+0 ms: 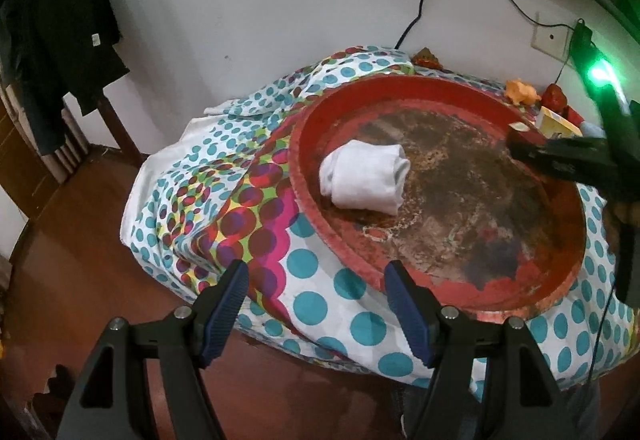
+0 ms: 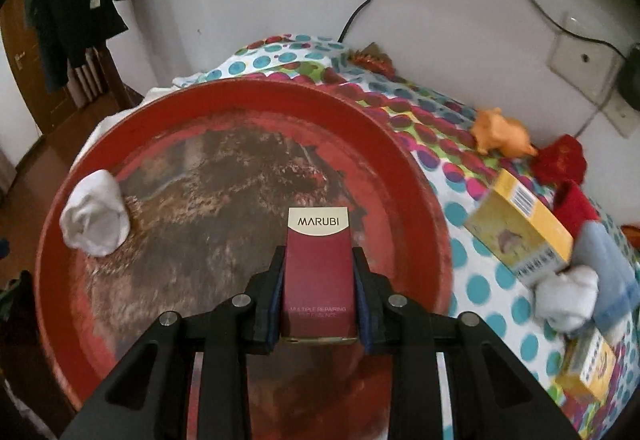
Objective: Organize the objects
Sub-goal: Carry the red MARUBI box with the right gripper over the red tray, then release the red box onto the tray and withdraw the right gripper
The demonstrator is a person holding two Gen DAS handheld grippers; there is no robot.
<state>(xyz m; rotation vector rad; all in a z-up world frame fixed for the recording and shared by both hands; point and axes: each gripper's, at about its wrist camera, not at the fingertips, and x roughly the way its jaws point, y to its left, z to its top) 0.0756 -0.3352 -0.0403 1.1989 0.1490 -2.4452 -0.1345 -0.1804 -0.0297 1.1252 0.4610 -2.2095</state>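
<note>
The right gripper (image 2: 318,294) clamps a maroon Marubi box (image 2: 318,272) between its fingers, above the red tray (image 2: 424,200) — its near-right part. A rolled white sock (image 2: 96,218) lies at the tray's left edge. The left gripper (image 1: 314,304) stands open and empty, near the tray's rim.

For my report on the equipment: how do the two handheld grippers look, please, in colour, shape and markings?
Both are black plastic. The left gripper has two angular fingers with ribbed dark blue pads, silver bolt heads and triangular cut-outs in its frame. The right gripper is built the same way; from the left wrist camera a green light glows on it.
</note>
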